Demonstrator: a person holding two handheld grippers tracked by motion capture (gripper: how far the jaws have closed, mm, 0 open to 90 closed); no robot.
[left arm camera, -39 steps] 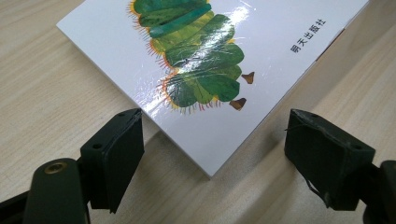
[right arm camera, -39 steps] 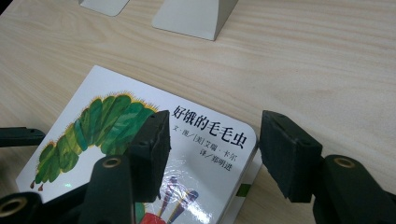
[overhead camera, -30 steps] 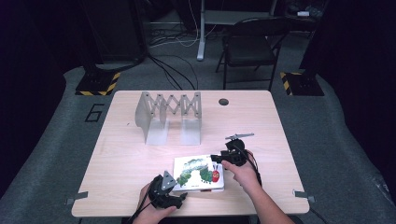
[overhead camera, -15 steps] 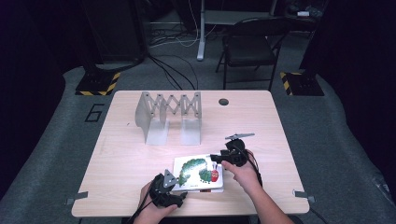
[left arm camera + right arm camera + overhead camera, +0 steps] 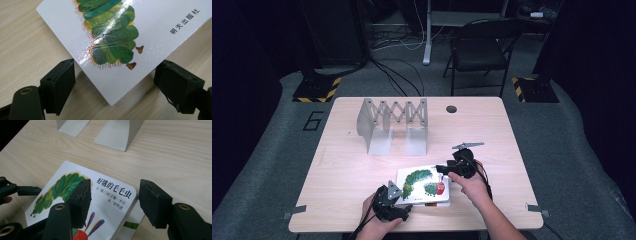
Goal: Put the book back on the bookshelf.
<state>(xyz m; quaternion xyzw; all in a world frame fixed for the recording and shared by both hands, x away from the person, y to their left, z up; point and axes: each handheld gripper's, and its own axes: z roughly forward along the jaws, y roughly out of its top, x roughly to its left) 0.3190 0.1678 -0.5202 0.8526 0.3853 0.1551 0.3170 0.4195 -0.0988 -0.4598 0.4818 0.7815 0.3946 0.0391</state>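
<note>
Books lie stacked near the table's (image 5: 337, 165) front edge, the top one (image 5: 424, 184) showing a green caterpillar on a white cover, with a second book (image 5: 130, 225) peeking out beneath it in the right gripper view. Going left to right: the left gripper (image 5: 393, 202) sits at the top book's near left corner, low to the wood, its jaws spread wide with the corner poking between them and neither pad touching the cover in the left gripper view. That placement looks meant to catch or steady the corner so the book cannot slide toward the person. At the far right corner the right gripper (image 5: 451, 169) hovers over the title side, jaws partly apart, one pad above the cover and the other out past the book's edge; nothing is pinched, as far as I can judge. Straddling the edge like this would suit a grab of the top book alone, lifting it off the one below.

Behind the books stands a grey rack (image 5: 393, 125) with two foot plates, well apart from them, with bare wood between. Open room is widest to the left and right of the stack; the front edge is close, so a pull toward the person has little margin. A small round hole (image 5: 451, 109) sits near the far edge.
</note>
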